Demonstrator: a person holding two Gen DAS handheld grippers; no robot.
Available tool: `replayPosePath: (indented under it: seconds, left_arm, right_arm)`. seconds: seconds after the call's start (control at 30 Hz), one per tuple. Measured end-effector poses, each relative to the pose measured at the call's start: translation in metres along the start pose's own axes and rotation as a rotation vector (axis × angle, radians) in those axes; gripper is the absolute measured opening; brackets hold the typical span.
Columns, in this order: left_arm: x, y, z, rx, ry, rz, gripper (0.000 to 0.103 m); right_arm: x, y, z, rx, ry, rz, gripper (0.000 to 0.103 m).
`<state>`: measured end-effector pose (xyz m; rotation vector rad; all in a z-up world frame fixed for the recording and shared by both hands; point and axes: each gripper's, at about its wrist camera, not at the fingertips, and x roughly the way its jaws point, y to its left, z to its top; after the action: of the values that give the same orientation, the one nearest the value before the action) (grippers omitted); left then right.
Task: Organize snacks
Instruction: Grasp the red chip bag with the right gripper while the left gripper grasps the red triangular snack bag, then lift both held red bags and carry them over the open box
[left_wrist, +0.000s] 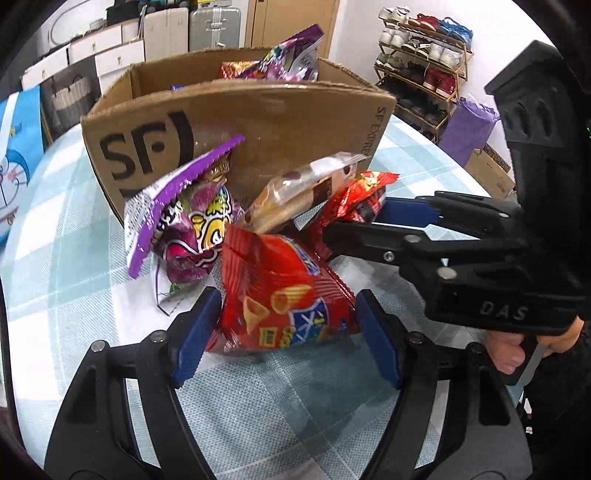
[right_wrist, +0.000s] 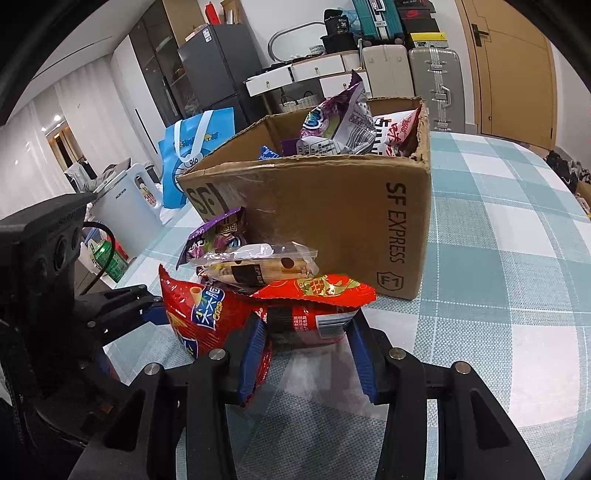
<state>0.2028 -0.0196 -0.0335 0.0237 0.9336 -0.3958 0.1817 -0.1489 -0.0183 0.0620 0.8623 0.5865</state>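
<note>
1. Squeezing a red crisp bag (left_wrist: 280, 306) between the blue pads (left_wrist: 192, 339) of the left gripper (left_wrist: 284, 332), both pads pressed into the bag's sides, bag sitting just above the checked tablecloth (left_wrist: 74, 258).
2. Clamped likewise over on the right: right gripper (right_wrist: 308, 354) with both pads against a second red packet (right_wrist: 314, 306), the one with black and a barcode on its back. Same packet (left_wrist: 354, 206) visible from the left wrist view, pinched at the end of the other gripper's fingers.
3. Piled right behind those two: a purple snack bag (left_wrist: 184, 229) and a clear-wrapped biscuit stick pack (left_wrist: 295, 192), both leaning on the front wall of the cardboard SF Express box (right_wrist: 332, 221).
4. Already loaded in the box: a purple-and-white packet (right_wrist: 332, 125) sticking up over the rim, plus a red-and-white one (right_wrist: 399, 136) in the corner.
5. Background stuff: shoe rack (left_wrist: 424, 55) off to the side, blue tote bag (right_wrist: 195, 155) past the table edge, suitcases (right_wrist: 432, 77) by the door.
</note>
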Motion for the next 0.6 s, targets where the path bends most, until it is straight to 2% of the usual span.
replayPosePath:
  seconds: [0.27,0.43,0.6]
  left_arm:
    - [0.012,-0.005,0.000,0.010,0.001,0.028,0.071]
    - [0.014,-0.009,0.001,0.018,-0.011,0.029,0.059]
    - [0.008,-0.012,0.002,0.009,-0.036,0.012,0.055]
  right_arm:
    - [0.001,0.002,0.000,0.000,0.006,0.018,0.045]
    - [0.000,0.003,-0.001,-0.001,0.000,0.017,0.044]
    - [-0.007,-0.001,-0.001,0.016,-0.025,0.033,0.044]
